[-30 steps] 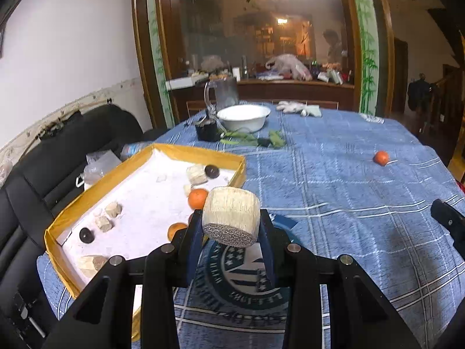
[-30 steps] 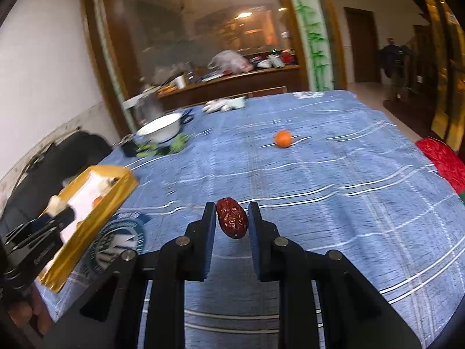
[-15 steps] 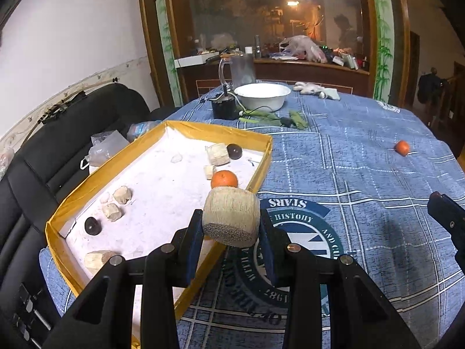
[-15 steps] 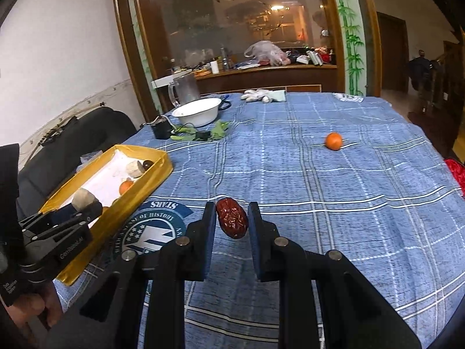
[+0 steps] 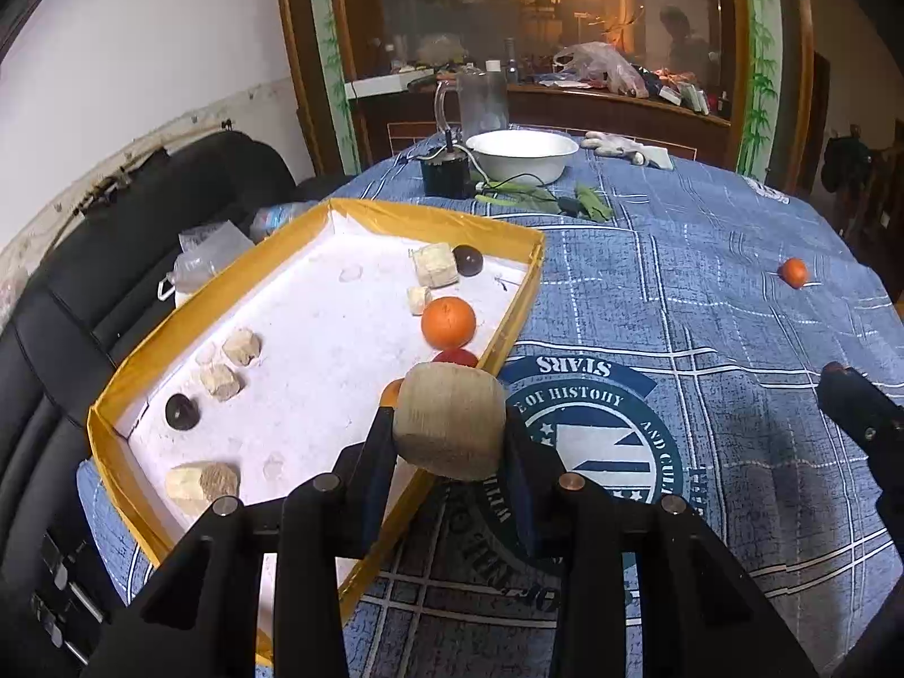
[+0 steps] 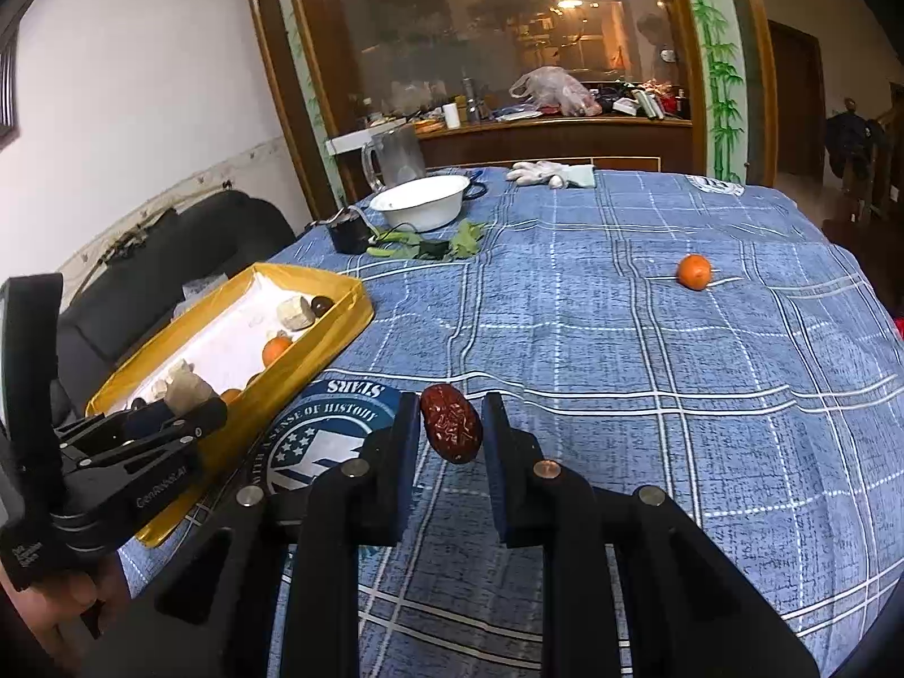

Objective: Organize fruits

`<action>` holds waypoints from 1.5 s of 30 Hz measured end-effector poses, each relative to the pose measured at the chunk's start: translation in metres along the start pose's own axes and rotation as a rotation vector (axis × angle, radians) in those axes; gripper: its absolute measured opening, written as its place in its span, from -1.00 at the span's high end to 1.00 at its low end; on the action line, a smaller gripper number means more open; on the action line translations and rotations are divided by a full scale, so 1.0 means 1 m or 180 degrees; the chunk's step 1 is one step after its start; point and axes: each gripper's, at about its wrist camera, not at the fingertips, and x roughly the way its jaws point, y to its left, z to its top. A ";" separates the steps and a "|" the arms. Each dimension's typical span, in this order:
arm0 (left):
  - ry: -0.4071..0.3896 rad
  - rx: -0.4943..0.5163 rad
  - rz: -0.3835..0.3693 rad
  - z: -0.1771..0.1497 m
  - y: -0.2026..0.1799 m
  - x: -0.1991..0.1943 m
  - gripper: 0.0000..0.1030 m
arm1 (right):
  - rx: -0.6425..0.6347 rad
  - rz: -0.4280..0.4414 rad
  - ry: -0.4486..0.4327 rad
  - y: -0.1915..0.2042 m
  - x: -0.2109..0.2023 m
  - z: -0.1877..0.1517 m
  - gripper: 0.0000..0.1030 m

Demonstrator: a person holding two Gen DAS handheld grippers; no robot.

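- left gripper (image 5: pixel 449 432) clamps pale cylinder chunk (image 5: pixel 450 420) by its flat ends; looks light, stiff
- right gripper (image 6: pixel 450 430) pinches red date (image 6: pixel 451 422) mid-body; probably soft, go gentle

Three oranges: one (image 5: pixel 448 322) in the yellow tray (image 5: pixel 243 268), another partly hidden (image 5: pixel 391 394), one (image 5: pixel 793 272) loose on the cloth. Two dark round fruits (image 5: pixel 468 260) (image 5: pixel 182 411). One red date (image 6: pixel 451 423). One white bowl (image 5: pixel 521 155)

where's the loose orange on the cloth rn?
The orange lies alone on the blue tablecloth, far right in both wrist views, well away from the yellow tray on the left.
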 end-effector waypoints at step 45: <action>0.0632 -0.0992 0.0597 0.030 0.158 0.075 -0.09 | -0.1084 0.0312 0.0893 0.151 0.205 0.072 0.45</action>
